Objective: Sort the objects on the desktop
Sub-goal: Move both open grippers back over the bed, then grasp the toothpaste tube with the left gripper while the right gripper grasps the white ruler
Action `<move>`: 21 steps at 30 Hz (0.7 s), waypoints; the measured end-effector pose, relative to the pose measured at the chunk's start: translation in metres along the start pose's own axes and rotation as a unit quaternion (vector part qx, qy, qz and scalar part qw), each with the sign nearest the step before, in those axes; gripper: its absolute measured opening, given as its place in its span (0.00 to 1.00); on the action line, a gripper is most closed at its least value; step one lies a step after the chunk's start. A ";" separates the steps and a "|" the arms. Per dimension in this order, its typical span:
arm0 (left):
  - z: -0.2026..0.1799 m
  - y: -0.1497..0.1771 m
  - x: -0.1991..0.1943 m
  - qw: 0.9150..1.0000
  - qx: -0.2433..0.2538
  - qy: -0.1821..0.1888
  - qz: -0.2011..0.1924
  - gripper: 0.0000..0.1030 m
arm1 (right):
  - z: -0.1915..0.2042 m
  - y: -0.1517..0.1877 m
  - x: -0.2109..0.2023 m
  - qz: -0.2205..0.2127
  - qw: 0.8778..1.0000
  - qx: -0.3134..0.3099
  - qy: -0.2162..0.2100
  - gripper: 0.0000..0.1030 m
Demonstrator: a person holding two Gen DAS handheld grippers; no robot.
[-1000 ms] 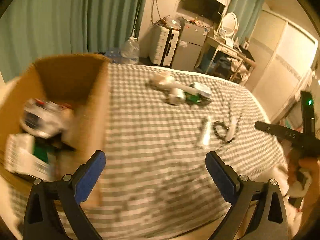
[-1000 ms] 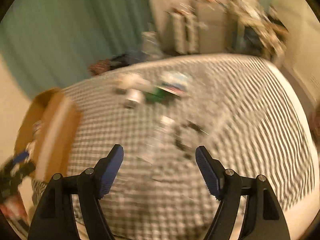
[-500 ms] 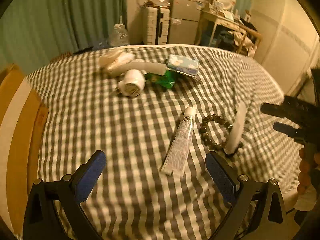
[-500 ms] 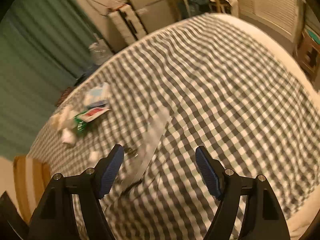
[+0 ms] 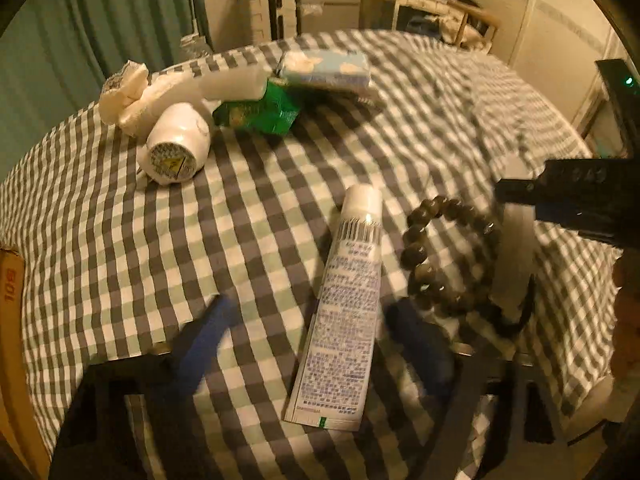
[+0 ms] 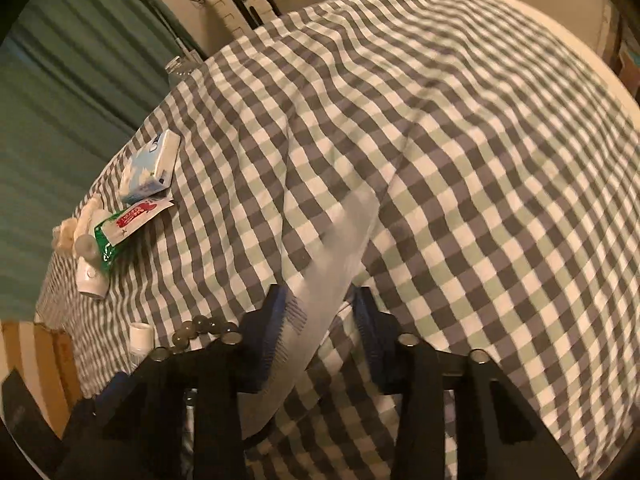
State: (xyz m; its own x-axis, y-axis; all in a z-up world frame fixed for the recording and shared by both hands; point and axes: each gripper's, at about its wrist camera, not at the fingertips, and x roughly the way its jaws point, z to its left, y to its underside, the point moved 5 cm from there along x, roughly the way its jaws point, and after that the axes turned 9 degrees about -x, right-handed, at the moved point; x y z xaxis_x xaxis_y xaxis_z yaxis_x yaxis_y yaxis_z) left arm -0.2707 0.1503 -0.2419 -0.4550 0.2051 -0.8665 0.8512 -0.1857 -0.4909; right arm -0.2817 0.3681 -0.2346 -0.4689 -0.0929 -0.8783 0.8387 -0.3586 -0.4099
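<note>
Cardboard box [image 5: 10,320]: only its edge shows at the far left, well apart from the things still lying out.
White bottle [image 5: 176,148]: lies on its side in a pile with a green packet [image 5: 260,114] and a blue tissue pack [image 5: 326,66], at the far end of the cloth.
Left gripper [image 5: 316,344]: its jaws are closing around the white tube [image 5: 346,312] – the tube lies between the pads, but they do not press it yet.
Bead bracelet [image 5: 448,256]: just beside the tube, touching the pale comb.
Right gripper [image 6: 320,344]: its jaws are closing on the see-through comb [image 6: 332,272] – one pad looks to be on it, the other is still a little apart.
Step now: I think both hands are picking up one thing each.
Next move: squeeze all the way, then lift straight up, so the comb does not drag the beads along.
Surface: a soft checked cloth [image 6: 480,160] with folds, likely a bed.
Room: green curtains [image 5: 120,20], a white suitcase [image 5: 268,12], a messy desk behind.
</note>
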 end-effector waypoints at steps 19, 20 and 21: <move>0.025 0.030 -0.081 0.997 -0.046 0.062 -0.031 0.27 | 0.048 0.030 -0.075 -0.054 0.993 -0.034 -0.102 0.03; 0.028 0.029 -0.091 0.996 -0.051 0.070 -0.038 0.27 | 0.053 0.032 -0.083 -0.058 0.992 -0.043 -0.101 0.03; 0.033 0.029 -0.099 0.994 -0.057 0.076 -0.046 0.27 | 0.058 0.032 -0.093 -0.065 0.992 -0.050 -0.099 0.03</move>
State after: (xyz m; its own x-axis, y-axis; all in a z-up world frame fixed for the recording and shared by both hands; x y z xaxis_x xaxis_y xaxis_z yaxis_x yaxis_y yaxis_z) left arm -0.2098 0.0933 -0.1735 -0.4954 0.3599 -0.7906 0.8356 -0.0510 -0.5469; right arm -0.2268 0.3117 -0.1519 -0.6125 -0.2350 -0.7548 0.7856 -0.2872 -0.5481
